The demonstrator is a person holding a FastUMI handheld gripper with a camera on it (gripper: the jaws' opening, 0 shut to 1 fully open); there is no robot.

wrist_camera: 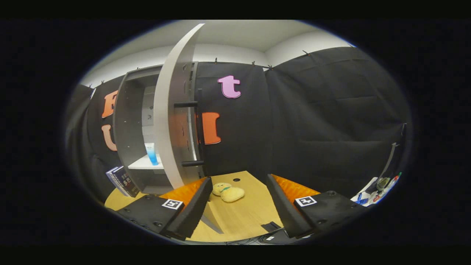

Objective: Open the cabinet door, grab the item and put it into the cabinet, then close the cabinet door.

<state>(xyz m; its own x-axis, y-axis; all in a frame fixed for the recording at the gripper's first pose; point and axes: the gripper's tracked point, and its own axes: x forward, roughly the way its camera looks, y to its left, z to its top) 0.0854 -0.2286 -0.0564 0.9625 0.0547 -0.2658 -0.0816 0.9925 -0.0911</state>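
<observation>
The grey cabinet (pixel 128 121) stands ahead and to the left of our tongs (pixel 239 206), its white door (pixel 167 121) swung wide so the edge faces us, the black bar handle (pixel 198 132) on its far side. A blue tumbler (pixel 151 154) sits on the inner shelf. We judge the door-opening step done and the grab now in hand. The wooden table (pixel 243 221) runs out between our fingers, which stand spread wide and hold nothing. The yellow plush toy (pixel 229 192) lies just ahead of them, nearer the left finger. Next we must ease forward and down, straddle the plush, then close on it.
</observation>
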